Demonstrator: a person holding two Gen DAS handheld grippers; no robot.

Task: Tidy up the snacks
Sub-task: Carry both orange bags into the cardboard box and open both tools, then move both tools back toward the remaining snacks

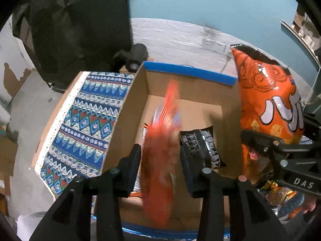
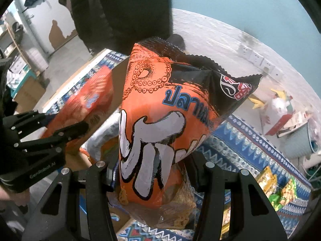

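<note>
Right claw [image 2: 156, 172] clamped on puffy orange bag [image 2: 160, 120]: light, slippery, crushable, best gripped low. Left claw [image 1: 160, 160] parted, blurred red packet [image 1: 160, 150] loose between pads over box [image 1: 128, 110].

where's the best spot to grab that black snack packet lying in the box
Grip the black packet across its narrow width near the upper crimped end, coming straight down from above: it lies flat on the floor of the cardboard box, whose walls block any approach from the side.
</note>
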